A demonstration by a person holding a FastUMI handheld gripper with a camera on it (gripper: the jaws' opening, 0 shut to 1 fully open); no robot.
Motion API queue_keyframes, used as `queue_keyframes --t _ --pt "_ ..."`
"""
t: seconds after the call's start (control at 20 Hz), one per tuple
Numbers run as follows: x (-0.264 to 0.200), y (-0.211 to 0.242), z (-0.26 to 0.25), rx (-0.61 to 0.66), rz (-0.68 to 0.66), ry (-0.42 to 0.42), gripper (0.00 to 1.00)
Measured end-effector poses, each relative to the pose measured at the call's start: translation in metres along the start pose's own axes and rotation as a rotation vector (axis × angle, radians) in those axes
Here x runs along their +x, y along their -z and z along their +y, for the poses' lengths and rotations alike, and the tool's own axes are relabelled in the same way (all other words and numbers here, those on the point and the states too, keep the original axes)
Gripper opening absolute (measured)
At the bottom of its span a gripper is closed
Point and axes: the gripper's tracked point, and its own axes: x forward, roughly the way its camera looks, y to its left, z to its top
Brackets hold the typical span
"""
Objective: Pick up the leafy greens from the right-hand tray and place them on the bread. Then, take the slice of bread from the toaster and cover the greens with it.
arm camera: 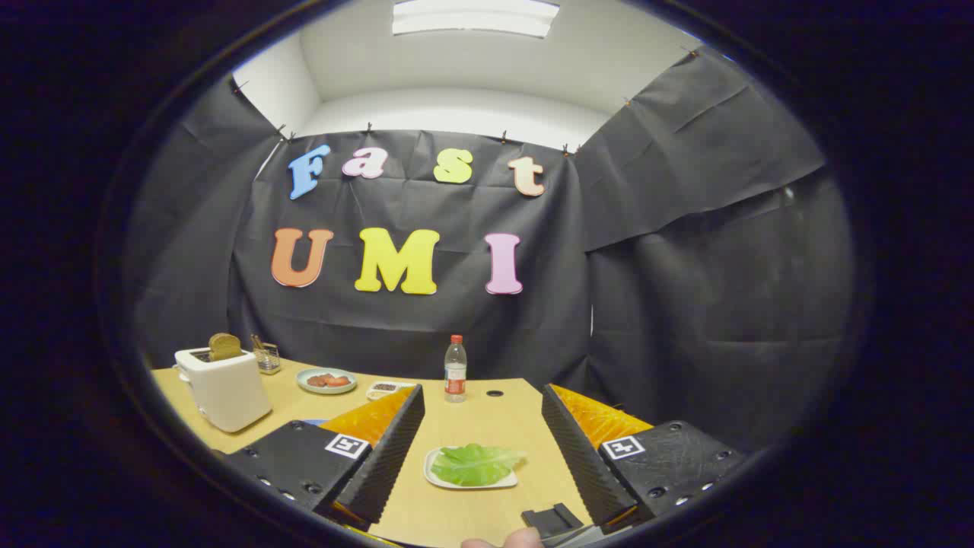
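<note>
Jaws wide apart, empty; leafy greens lie between them.

Pale wood-tone tabletop. Bright green leafy greens on a small white tray, between the wide-apart fingers of the gripper. At ten o'clock from the greens, a cream-white toaster with a golden-brown slice of bread. At eleven, a pale green plate with reddish-brown pieces. At twelve, a clear bottle with red cap and red label.
</note>
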Motion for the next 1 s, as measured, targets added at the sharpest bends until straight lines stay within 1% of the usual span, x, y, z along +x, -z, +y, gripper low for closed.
queue_keyframes --t 0.15,0.3,0.4,0.6,0.75,1.0 --pt "0.021 0.010 0.001 0.004 0.012 -0.023 0.95" --pt "0.041 -0.003 0.001 -0.028 -0.010 -0.041 0.95" --pt "0.047 -0.014 -0.002 -0.036 -0.036 -0.037 0.95" --pt "0.047 0.001 -0.018 -0.021 0.000 -0.040 0.95" --pt "0.038 0.013 -0.029 -0.009 0.028 -0.040 0.95" --pt "0.029 0.008 -0.046 -0.005 0.034 -0.013 0.95"
